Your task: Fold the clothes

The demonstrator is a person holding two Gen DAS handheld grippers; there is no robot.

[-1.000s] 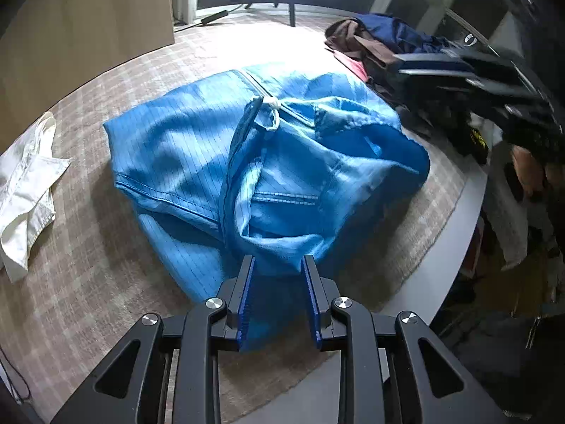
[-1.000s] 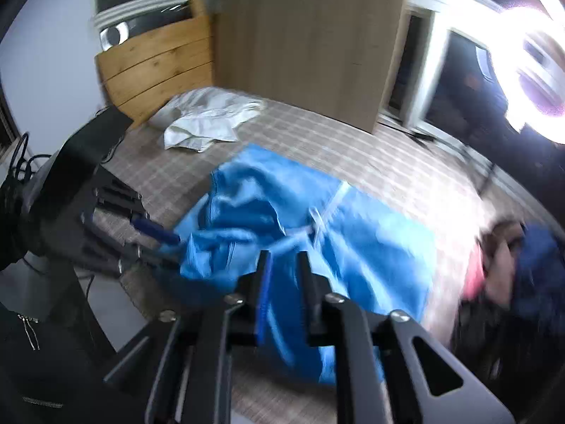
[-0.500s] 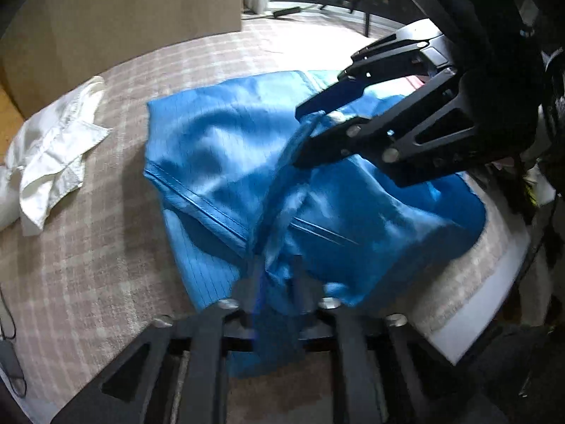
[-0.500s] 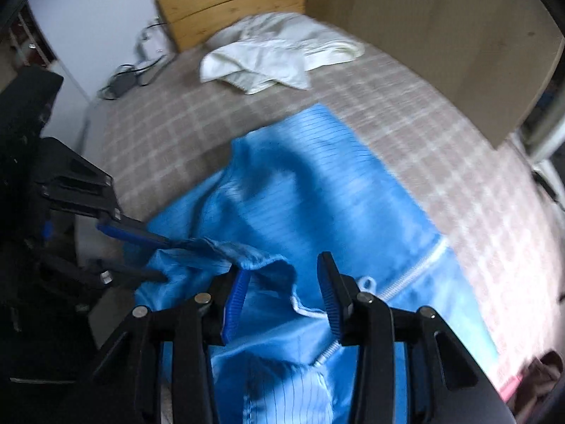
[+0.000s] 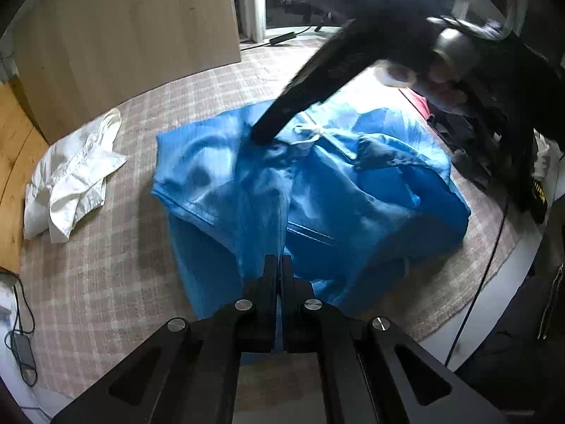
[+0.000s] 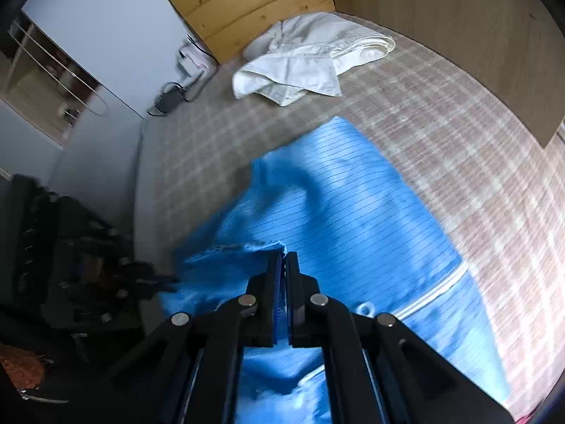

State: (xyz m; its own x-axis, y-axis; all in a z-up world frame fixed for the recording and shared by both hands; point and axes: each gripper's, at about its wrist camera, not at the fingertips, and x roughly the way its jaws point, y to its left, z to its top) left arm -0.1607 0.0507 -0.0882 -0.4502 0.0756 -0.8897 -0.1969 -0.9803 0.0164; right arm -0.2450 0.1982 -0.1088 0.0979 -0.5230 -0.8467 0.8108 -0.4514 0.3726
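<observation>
A blue striped garment (image 5: 317,190) with a white zipper and drawstring lies crumpled on the checked bedcover (image 5: 106,282). My left gripper (image 5: 281,261) is shut on its near edge, the cloth pinched between the closed fingers. My right gripper (image 6: 284,259) is shut on a raised fold of the same blue garment (image 6: 353,219). In the left wrist view the right gripper (image 5: 268,130) reaches down from the upper right onto the garment's middle, held by a hand (image 5: 438,81). The left gripper (image 6: 141,275) shows blurred at the left in the right wrist view.
A crumpled white garment (image 5: 74,176) lies at the left of the bed, also white garment (image 6: 310,60) near a wooden headboard (image 6: 254,3). Dark and red clothes (image 5: 466,130) pile at the right edge. Cables and a charger (image 6: 173,95) sit beside the bed.
Both grippers have closed on the blue garment. The right gripper moved down onto a fold near the middle; the left one pinched the near edge.
</observation>
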